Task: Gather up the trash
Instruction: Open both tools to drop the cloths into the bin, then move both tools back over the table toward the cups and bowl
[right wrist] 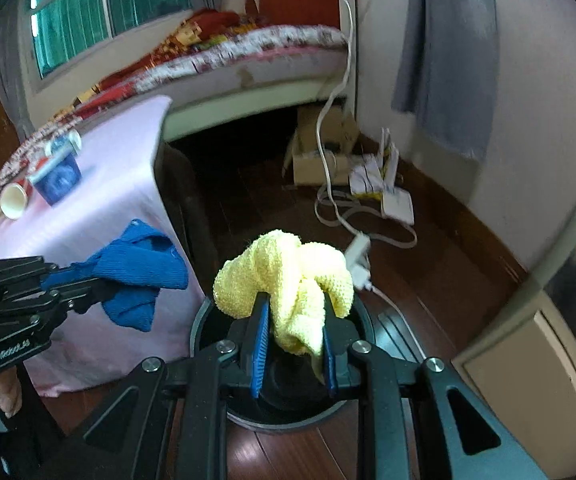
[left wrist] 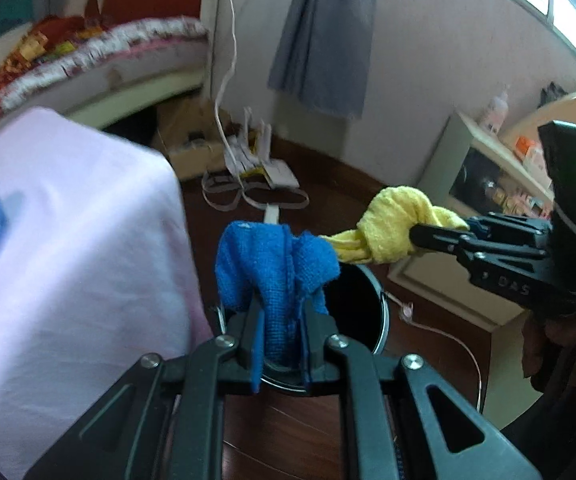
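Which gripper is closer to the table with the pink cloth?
Left. The left gripper, holding the blue cloth, hangs right at the front edge of the pink-clothed table. The right gripper, holding the yellow cloth, is over the black bin, farther away.

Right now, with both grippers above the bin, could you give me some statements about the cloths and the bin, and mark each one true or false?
1. The left gripper is shut on the blue cloth. True.
2. The right gripper holds a red cloth. False: it is shut on the yellow cloth.
3. The black bin stands on the wooden floor, below both cloths. True.
4. The yellow cloth already lies inside the bin. False: it hangs from the gripper above the opening.
5. The pink-covered table carries a paper cup. True.
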